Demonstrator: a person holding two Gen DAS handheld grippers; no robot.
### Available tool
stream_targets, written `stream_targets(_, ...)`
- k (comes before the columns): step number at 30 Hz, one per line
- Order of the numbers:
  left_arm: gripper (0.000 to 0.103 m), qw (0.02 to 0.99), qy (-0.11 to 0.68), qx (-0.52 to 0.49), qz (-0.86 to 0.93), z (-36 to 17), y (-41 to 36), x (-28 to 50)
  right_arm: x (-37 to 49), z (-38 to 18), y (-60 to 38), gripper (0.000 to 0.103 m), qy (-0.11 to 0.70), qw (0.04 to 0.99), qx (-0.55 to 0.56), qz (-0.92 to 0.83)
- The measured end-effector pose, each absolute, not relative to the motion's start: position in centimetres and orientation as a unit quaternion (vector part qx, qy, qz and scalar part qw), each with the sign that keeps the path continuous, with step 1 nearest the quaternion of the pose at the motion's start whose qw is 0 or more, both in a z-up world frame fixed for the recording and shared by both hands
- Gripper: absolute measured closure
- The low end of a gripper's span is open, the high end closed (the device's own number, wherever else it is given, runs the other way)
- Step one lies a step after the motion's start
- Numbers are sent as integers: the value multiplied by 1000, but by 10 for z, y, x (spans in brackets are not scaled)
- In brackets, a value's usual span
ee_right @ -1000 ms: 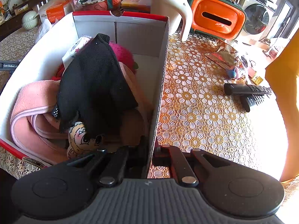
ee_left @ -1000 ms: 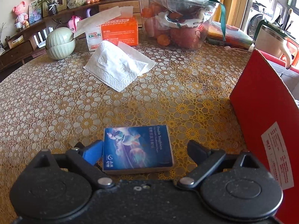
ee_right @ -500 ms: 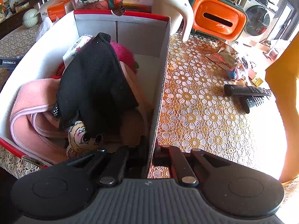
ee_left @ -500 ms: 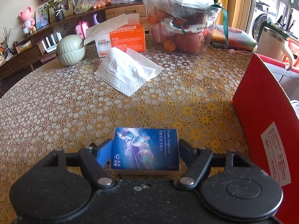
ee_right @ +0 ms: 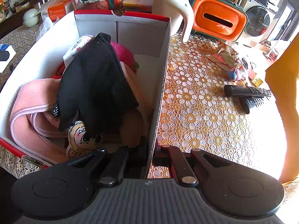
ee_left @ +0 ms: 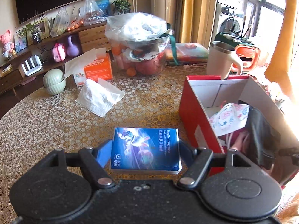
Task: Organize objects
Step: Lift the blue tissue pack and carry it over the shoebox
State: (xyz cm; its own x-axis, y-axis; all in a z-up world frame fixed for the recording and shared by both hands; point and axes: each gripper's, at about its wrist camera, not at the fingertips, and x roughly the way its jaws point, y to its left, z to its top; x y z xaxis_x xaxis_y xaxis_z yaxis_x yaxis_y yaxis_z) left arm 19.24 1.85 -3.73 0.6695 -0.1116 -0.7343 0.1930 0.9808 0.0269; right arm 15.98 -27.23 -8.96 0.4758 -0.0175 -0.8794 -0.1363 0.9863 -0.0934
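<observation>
Left wrist view: the left tool is held level above the lace-patterned yellow surface, its two fingers closed against the left and right edges of a flat blue rectangular packet, which it grips face up and apparently lifted off the surface. Just to the right stands the red cardboard box with white inner walls, open at the top, with a printed face mask and dark cloth inside. Farther off lie a folded white tissue and an orange tissue box.

Right wrist view: the right tool is low at the near end of the same red cardboard box, its fingers pinched shut on the box's right wall, one inside and one outside. Inside the box lie a black mesh cloth over pink fabric. Two black remote controls rest on the surface to the right, well apart from the box.
</observation>
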Motion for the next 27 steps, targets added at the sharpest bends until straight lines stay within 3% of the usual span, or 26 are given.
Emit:
stream_targets(13,29,909,358,87,-196,2,-53,160,160,-90,-272,99,511,856,-75,35)
stream_targets(27,29,890,345,139,-264,-13,-121,162,161,-88,-270,98,512,854,-82,41)
